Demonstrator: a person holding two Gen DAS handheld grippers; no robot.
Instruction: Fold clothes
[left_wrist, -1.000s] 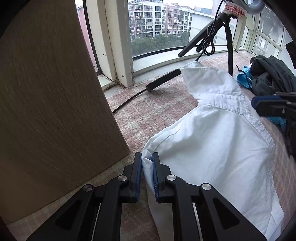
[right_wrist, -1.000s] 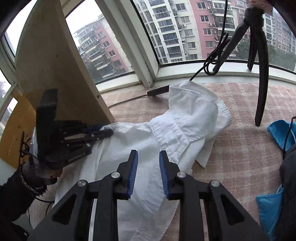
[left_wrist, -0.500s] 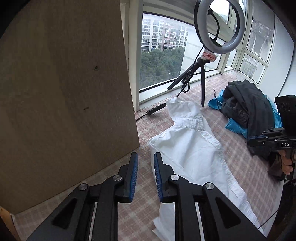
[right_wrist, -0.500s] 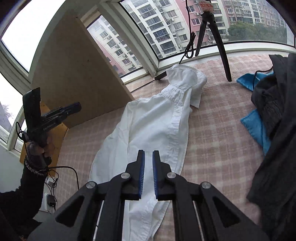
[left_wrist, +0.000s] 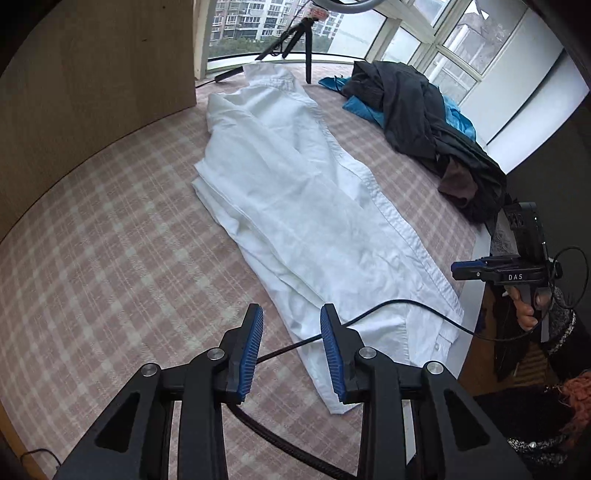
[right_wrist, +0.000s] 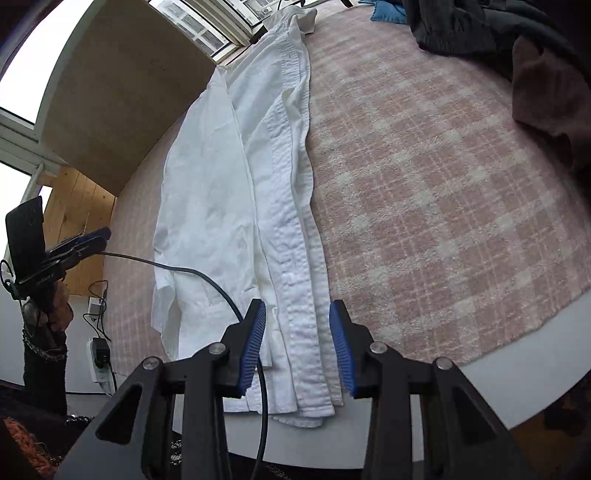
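left wrist view: a white shirt (left_wrist: 306, 206), already folded into a long strip, is lying on the pink checked cloth (left_wrist: 110, 266), collar toward the window. the left gripper (left_wrist: 291, 347) is hovering above its hem end, jaws opening and gripping nothing (only a black cable (left_wrist: 388, 306) is crossing below).

right wrist view: the right gripper (right_wrist: 297, 343) is hanging over the hem at the table edge (right_wrist: 517, 376), jaws opening, empty. the next move, by the look of it, is pinching both hem corners and carrying them toward the collar.
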